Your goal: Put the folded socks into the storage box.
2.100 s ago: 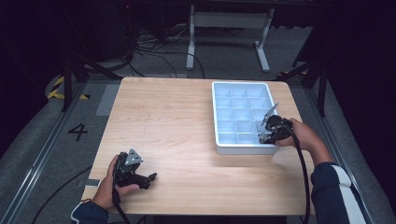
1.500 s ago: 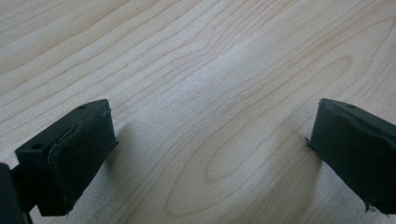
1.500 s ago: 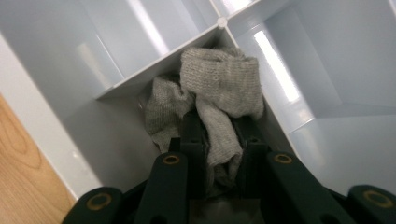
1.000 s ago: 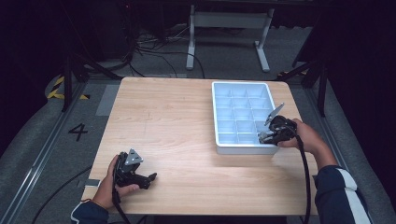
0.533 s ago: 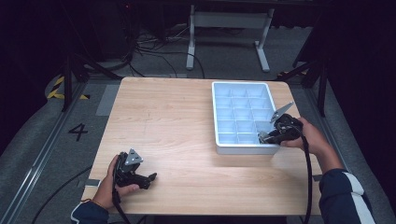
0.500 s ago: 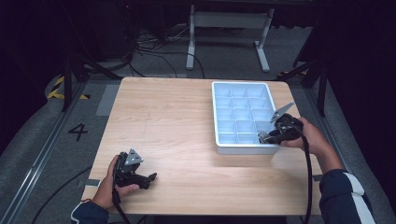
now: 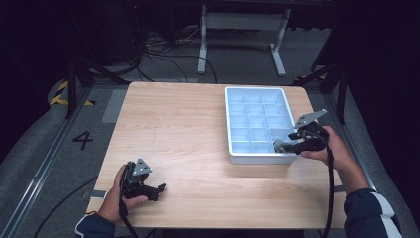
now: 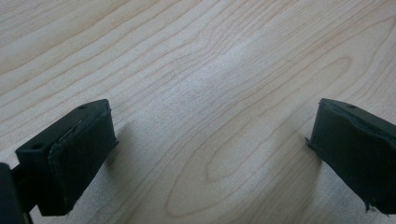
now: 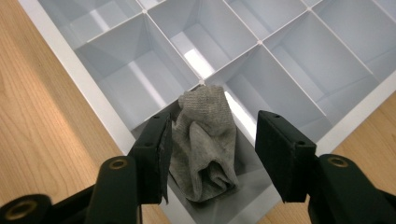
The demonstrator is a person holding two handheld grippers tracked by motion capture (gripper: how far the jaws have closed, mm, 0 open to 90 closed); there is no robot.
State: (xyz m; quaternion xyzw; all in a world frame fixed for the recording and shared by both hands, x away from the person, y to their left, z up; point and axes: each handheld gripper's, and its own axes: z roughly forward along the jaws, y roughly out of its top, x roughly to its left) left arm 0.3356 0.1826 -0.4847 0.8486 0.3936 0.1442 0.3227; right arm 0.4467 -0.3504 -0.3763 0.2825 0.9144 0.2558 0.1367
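The lower end of the grey cloth (image 9: 204, 140) is cut off behind the right gripper (image 9: 210, 156) body, and its own folds hide how it lies in the tray (image 9: 100, 112) compartment.

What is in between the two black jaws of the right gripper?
A rolled grey sock sits in a corner compartment of the white tray, between the right gripper's just-opening jaws, as its own view shows.

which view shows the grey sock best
The right gripper view: the grey sock sits close up, bunched in a corner compartment of the white tray, between the right claw jaws, which have just been opening. In the high view that compartment lies behind the claw, so the sock cannot be made out. The left gripper view faces bare tabletop.
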